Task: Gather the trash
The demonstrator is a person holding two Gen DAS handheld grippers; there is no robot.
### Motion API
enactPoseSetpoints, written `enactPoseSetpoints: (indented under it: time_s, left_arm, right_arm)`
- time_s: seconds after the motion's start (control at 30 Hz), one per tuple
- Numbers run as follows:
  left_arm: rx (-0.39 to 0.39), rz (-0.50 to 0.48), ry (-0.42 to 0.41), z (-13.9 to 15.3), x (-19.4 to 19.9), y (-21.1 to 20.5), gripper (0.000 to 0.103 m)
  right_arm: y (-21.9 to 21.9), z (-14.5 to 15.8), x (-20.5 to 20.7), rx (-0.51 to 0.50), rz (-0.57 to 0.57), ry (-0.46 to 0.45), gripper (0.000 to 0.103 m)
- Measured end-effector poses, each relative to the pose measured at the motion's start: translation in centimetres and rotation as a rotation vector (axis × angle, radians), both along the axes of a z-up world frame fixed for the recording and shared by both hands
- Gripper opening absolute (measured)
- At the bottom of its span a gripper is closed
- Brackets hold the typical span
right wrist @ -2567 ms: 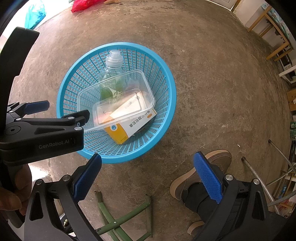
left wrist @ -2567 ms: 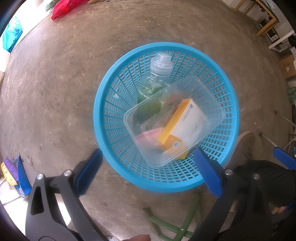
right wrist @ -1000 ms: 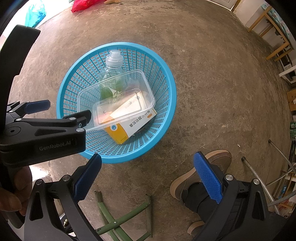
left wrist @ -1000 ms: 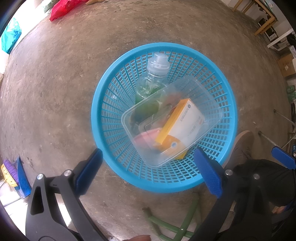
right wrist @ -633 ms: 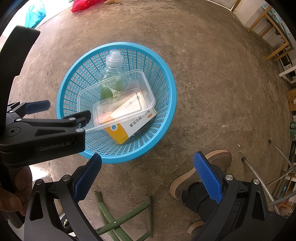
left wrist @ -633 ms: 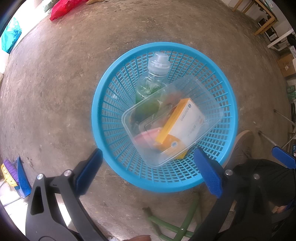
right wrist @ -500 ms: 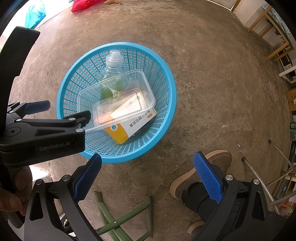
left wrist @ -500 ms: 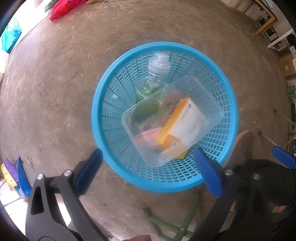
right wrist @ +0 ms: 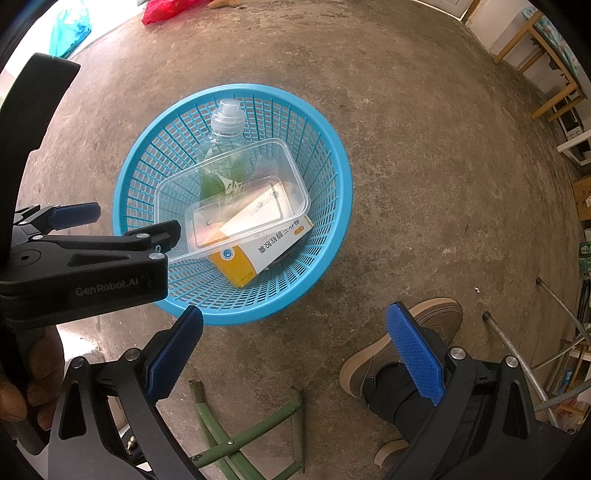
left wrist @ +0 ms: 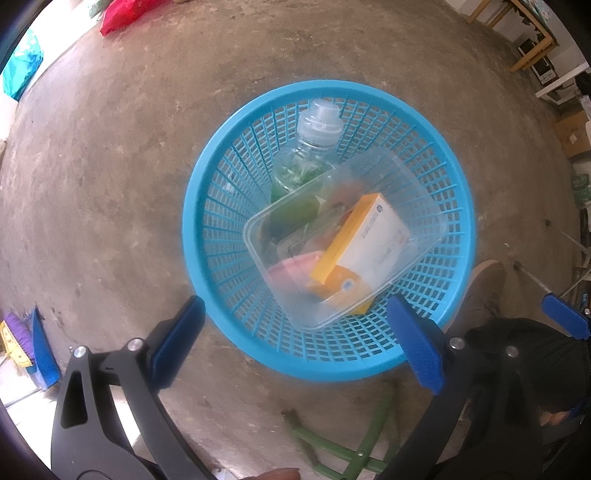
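Observation:
A round blue plastic basket stands on a round concrete table. Inside lie a clear bottle with green contents, a clear plastic food container, and an orange-and-white box under it. My left gripper hovers open above the basket's near rim, nothing between its blue pads. My right gripper is open and empty over bare concrete, to the near right of the basket. The left gripper's body shows at the left of the right wrist view.
A red bag and a teal bag lie at the table's far edge. A person's shoe and a green metal frame show below the near edge. Wooden furniture stands at the far right.

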State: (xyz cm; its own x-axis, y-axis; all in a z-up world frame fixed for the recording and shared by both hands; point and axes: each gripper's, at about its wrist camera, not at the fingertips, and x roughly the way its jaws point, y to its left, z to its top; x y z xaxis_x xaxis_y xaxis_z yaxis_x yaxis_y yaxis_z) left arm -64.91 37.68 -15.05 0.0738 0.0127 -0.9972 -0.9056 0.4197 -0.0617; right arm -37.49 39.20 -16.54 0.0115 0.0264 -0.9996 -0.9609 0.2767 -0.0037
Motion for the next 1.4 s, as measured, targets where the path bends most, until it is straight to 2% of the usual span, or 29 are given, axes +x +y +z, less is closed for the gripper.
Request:
enactPoseSetpoints:
  time_s: [0.13,0.27,0.47,1.4]
  left_arm:
    - [0.007,-0.008,0.015,-0.05,0.12,-0.11,0.095]
    - [0.046,-0.037,0.095,-0.2,0.59,-0.45,0.095]
    - [0.006,-0.002,0.051,-0.54,0.14,-0.01,0.095]
    - [0.064,-0.023,0.088,-0.22,0.47,0.14,0.095]
  right_arm:
    - [-0.03,-0.05,-0.01,0.0,0.0,-0.001,0.097]
    - [-0.05,-0.07,-0.02,0.0,0.0,0.0,0.097]
    - [-0.05,-0.06,0.0,0.0,0.0,0.0,0.097]
    - [-0.21,-0.2,-0.09,0.0,0.0,0.0,0.097]
